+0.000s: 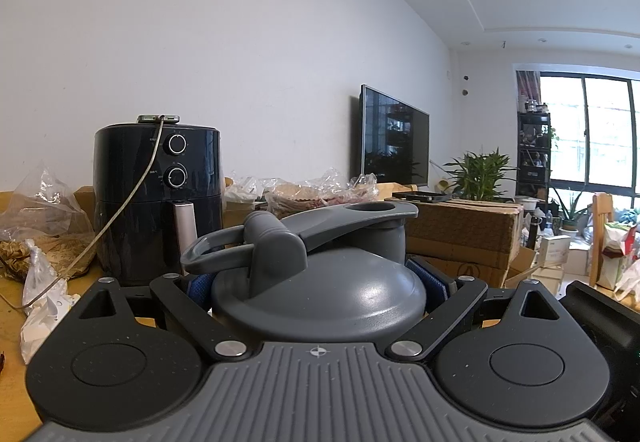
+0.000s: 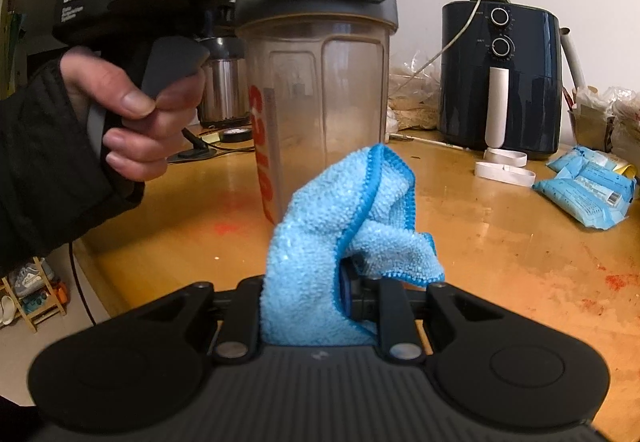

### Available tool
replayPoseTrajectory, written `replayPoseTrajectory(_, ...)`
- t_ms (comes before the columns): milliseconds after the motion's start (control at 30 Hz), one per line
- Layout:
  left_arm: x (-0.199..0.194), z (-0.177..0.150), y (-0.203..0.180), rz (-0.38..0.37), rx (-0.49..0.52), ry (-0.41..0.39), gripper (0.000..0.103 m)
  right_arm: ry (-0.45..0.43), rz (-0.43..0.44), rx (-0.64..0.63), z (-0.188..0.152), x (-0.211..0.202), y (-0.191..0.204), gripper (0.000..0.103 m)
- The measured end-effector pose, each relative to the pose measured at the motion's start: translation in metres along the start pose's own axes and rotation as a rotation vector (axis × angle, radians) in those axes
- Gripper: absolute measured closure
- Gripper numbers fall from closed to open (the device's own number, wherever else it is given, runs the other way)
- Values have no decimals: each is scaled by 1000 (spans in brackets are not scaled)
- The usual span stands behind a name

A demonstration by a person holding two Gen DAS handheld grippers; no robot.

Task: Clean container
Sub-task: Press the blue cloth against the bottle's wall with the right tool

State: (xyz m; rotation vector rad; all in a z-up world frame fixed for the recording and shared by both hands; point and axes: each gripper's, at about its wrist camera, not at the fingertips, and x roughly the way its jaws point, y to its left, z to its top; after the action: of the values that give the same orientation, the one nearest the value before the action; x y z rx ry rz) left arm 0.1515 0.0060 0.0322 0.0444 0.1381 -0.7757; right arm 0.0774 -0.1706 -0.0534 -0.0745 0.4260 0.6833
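We judge the main risk to be the clear plastic shaker bottle with the grey flip lid (image 2: 320,90) twisting or tipping once the cloth rubs its wall, since it is gripped only high up, at the lid. The loosely bunched light-blue microfibre cloth (image 2: 344,238) could also slip free. Our left gripper (image 1: 320,282) clamps the lid's sides, holding the bottle upright over the yellow wooden table (image 2: 500,242). Our right gripper (image 2: 320,306) has its jaws nearly together, pinching the cloth just before the bottle's lower wall.
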Motion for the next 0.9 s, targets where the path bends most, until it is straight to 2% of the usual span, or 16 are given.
replayPoseTrajectory(467, 0, -1, 0, 0, -7, 2, 8, -11, 9, 23, 1, 1, -3, 88)
replayPoseTrajectory(900, 2, -2, 4, -4, -19, 0, 8, -62, 10, 31, 6, -7, -2, 88)
